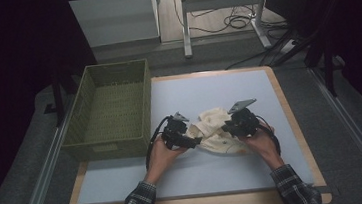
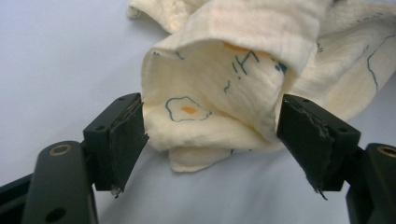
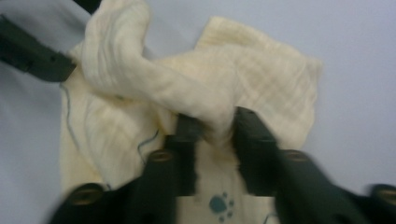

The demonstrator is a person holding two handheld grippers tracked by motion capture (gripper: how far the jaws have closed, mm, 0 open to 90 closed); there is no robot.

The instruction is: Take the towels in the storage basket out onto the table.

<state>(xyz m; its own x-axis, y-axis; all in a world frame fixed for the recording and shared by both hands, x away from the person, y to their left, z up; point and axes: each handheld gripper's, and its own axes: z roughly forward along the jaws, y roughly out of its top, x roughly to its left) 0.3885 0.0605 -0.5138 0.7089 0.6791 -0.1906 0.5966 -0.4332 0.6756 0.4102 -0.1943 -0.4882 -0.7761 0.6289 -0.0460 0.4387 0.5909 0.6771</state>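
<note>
Cream cloth [image 1: 216,130] lies crumpled on the table [image 1: 215,169], right of the green basket [image 1: 112,108]. Right claw [image 3: 210,128] pinches a raised fold, apparently to lift it; left claw [image 2: 210,140] stands wide around a fold, pads clear of the fabric

Empty green woven basket [image 1: 112,108] at table's left, pale blue mat [image 1: 207,87], cables on floor [image 1: 234,21] beyond
</note>
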